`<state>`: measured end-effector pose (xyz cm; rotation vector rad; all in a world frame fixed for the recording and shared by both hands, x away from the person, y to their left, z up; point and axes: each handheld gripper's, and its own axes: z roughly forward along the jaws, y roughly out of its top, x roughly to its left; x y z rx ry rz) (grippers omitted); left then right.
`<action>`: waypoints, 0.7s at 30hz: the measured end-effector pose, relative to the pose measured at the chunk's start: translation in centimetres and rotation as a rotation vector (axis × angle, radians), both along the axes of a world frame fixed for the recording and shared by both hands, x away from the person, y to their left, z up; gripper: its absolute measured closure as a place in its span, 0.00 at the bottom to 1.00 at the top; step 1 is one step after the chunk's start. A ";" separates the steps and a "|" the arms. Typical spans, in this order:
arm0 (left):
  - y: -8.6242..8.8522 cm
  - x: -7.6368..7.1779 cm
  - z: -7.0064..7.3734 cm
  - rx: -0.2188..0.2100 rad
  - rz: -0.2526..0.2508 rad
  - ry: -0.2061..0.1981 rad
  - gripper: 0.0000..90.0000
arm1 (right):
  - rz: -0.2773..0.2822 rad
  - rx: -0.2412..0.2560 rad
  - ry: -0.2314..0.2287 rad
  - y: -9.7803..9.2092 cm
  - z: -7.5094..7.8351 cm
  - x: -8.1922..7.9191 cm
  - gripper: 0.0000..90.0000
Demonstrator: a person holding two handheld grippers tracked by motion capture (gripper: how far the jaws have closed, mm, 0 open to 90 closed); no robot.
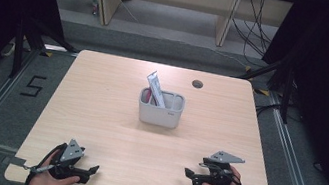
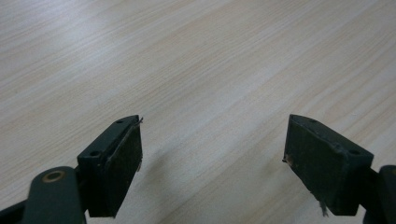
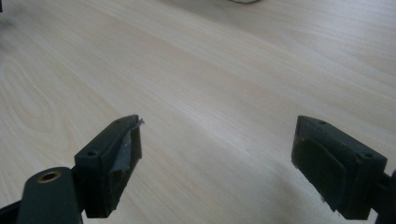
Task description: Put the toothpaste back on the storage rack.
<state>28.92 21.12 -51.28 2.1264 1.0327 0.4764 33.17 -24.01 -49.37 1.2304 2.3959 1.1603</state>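
I read this as the start or rest step: both grippers sit on the table (image 1: 98,112) near its front edge, well short of the grey bin (image 1: 161,108) at the centre. A white-and-pink packet (image 1: 155,90) stands tilted in the bin's left compartment. Left gripper (image 1: 91,169) jaws are spread wide, holding nothing; same for the right gripper (image 1: 188,172). Next move as I see it: reach forward to the bin, line up on the packet.
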 end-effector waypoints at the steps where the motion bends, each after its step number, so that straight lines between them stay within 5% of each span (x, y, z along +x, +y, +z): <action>1: 0.1 0.0 0.0 0.011 0.002 -0.002 0.21 | 0.003 0.011 0.018 0.0 -0.2 -0.2 0.19; 5: -0.1 0.0 0.0 -0.008 0.003 0.000 0.21 | 0.006 -0.010 0.009 0.0 -0.3 -0.6 0.19; 7: -0.1 0.0 -0.1 -0.019 0.010 -0.004 0.21 | -0.017 0.000 0.047 0.2 -0.3 -1.1 0.19; 8: -0.2 0.0 -0.1 -0.021 0.009 -0.006 0.21 | 0.008 -0.020 0.007 0.0 -0.4 -1.0 0.19; 13: -0.1 -0.1 0.0 -0.017 0.007 -0.004 0.21 | 0.003 -0.001 0.041 0.2 -0.6 -1.7 0.19; 21: 0.1 0.0 0.1 0.016 -0.018 0.002 0.21 | 0.021 -0.052 0.031 0.0 -0.7 -2.3 0.18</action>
